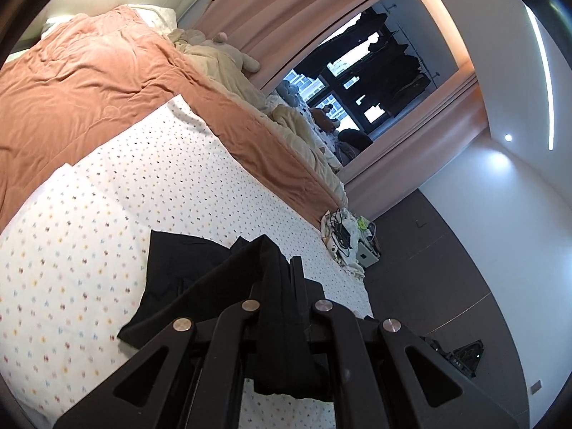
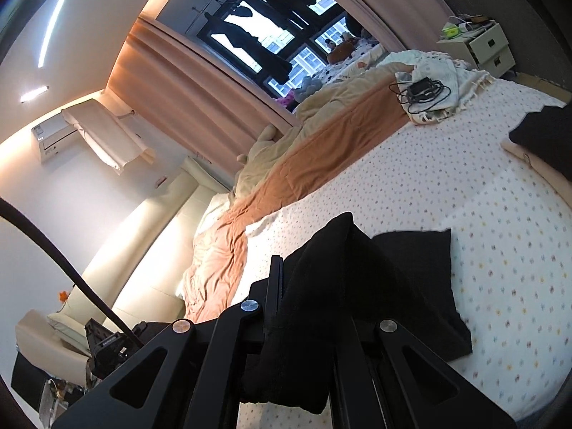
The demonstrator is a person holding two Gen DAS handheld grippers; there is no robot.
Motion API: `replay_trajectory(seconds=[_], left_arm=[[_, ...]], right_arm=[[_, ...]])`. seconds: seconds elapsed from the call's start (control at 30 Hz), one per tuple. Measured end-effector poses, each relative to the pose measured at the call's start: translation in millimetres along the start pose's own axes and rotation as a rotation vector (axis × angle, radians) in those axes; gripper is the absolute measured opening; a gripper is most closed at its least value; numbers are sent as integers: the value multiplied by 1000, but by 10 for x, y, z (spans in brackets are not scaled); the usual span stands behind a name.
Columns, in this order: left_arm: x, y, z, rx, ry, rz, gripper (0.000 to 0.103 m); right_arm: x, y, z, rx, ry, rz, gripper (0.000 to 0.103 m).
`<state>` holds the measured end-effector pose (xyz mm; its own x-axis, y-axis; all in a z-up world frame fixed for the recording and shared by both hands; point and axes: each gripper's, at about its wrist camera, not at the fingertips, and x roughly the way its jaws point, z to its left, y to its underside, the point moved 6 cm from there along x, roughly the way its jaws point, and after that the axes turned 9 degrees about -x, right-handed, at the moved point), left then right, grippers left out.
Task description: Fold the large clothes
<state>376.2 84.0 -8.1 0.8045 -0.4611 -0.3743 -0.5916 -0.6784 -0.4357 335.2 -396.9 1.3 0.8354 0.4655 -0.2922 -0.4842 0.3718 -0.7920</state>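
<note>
A black garment (image 1: 178, 279) lies partly on the white dotted bed sheet (image 1: 107, 214). My left gripper (image 1: 282, 264) is shut on one bunched edge of it and lifts that edge off the bed; cloth hangs between the fingers. In the right wrist view my right gripper (image 2: 314, 250) is shut on another bunched edge of the black garment (image 2: 414, 279), whose rest lies flat on the sheet (image 2: 464, 186). Cloth hides both sets of fingertips.
An orange quilt (image 1: 89, 78) and beige bedding (image 1: 221, 64) cover the far side of the bed. A towel with black cables (image 2: 425, 93) lies at the bed's corner. A white nightstand (image 2: 489, 50), pink curtains (image 1: 286, 10) and dark floor (image 1: 447, 268) surround the bed.
</note>
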Motion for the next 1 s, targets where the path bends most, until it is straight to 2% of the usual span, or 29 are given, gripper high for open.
replay_trajectory(seconds=[0.47, 0.83, 1.0], left_arm=[[1192, -514, 230, 30, -97, 59, 5], [2166, -643, 753, 28, -191, 122, 5], [2559, -641, 976, 11, -207, 153, 5]], right_arm=[[1103, -448, -292, -18, 56, 64, 0], [1937, -416, -705, 8, 111, 142, 0], [2251, -332, -876, 33, 144, 166, 0]])
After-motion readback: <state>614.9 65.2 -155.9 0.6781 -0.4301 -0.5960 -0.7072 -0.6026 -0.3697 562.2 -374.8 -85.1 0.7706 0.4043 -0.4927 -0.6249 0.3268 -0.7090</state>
